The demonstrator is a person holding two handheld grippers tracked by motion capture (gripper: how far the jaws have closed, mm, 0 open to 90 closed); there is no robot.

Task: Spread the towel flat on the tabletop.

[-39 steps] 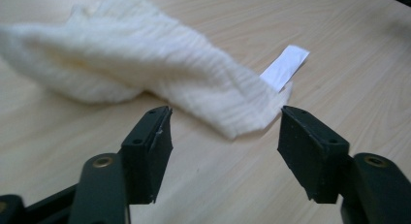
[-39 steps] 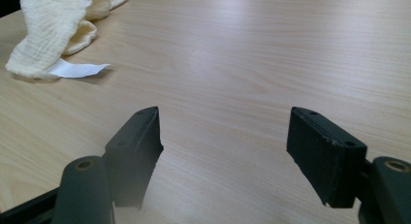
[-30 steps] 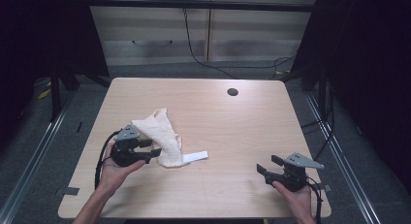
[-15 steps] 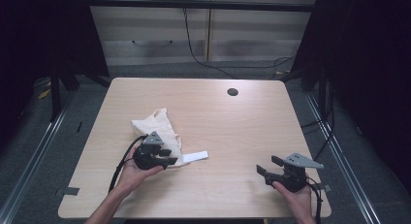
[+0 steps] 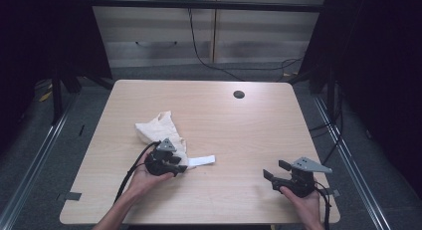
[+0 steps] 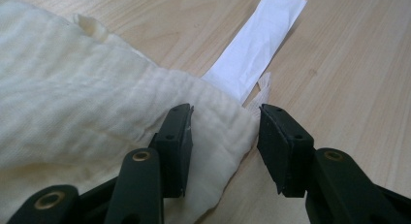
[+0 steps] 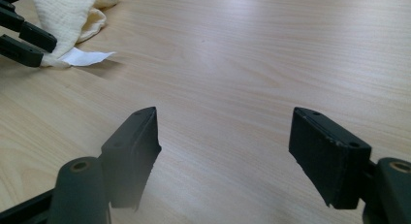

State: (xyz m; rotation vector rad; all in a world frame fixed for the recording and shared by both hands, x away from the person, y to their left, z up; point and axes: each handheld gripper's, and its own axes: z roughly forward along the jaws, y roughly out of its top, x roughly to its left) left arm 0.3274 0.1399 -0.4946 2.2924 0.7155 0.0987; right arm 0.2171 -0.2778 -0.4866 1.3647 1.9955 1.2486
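A crumpled cream cloth (image 5: 155, 127) lies on the left half of the wooden table (image 5: 249, 135). A flat white strip (image 5: 202, 161) sticks out from under its near right corner. My left gripper (image 5: 182, 166) rests at that corner and is open. In the left gripper view the cloth (image 6: 72, 88) has its corner between the jaws of the left gripper (image 6: 225, 118), with the white strip (image 6: 261, 44) just beyond. My right gripper (image 5: 275, 170) is open over bare wood at the near right. In the right gripper view the right gripper (image 7: 225, 122) holds nothing, and the cloth (image 7: 72, 10) and strip (image 7: 86, 56) lie far off.
A dark round hole (image 5: 239, 94) sits in the tabletop near its far edge. Dark frames and cables stand beyond the table. The table's near edge is just behind both hands.
My left gripper has moved right, from the cloth's left side to its near right corner by the white strip. The right gripper has stayed put.
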